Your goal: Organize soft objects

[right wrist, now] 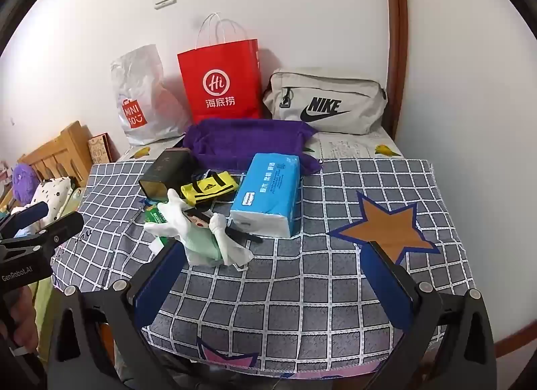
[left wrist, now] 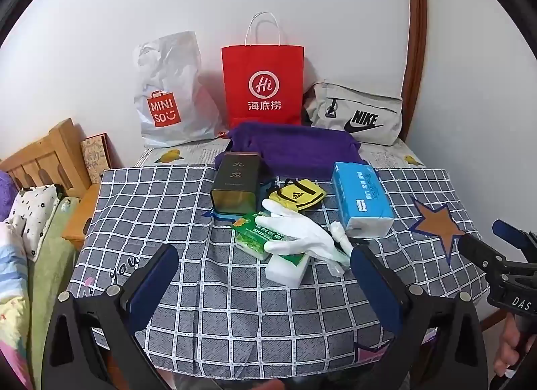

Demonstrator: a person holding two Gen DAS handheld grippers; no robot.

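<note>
I have both tools hovering at the near edge of the surface, which is draped in a grey checked cloth (left wrist: 167,195) with an orange star (right wrist: 386,225) on its right side. My left tool (left wrist: 265,267) has its jaws spread wide with nothing between them; my right tool (right wrist: 272,269) is spread the same way and holds nothing.

Along the wall, from the left: a white plastic bag (left wrist: 167,88) printed "MINISO" on a red square, a red paper bag (left wrist: 263,83) with a round "Hi" logo and Chinese characters beneath, then a grey pouch (left wrist: 359,115) marked "NIKE" with the swoosh. In front of them lies a folded purple towel (left wrist: 295,150).

The soft things sit in a cluster at the middle of the cloth. Leftmost is a dark tin (left wrist: 235,185) lying on its side, gold characters on its face. Just right of it is a small yellow pouch (left wrist: 297,193) with the adidas mark. Nearer me a white glove (left wrist: 295,230) lies across a green packet (left wrist: 255,234) whose print I cannot read, and a white sponge block (left wrist: 287,267) touches the packet's near end. Rightmost is a blue tissue pack (left wrist: 364,200), its Chinese lettering too small for me to make out.
</note>
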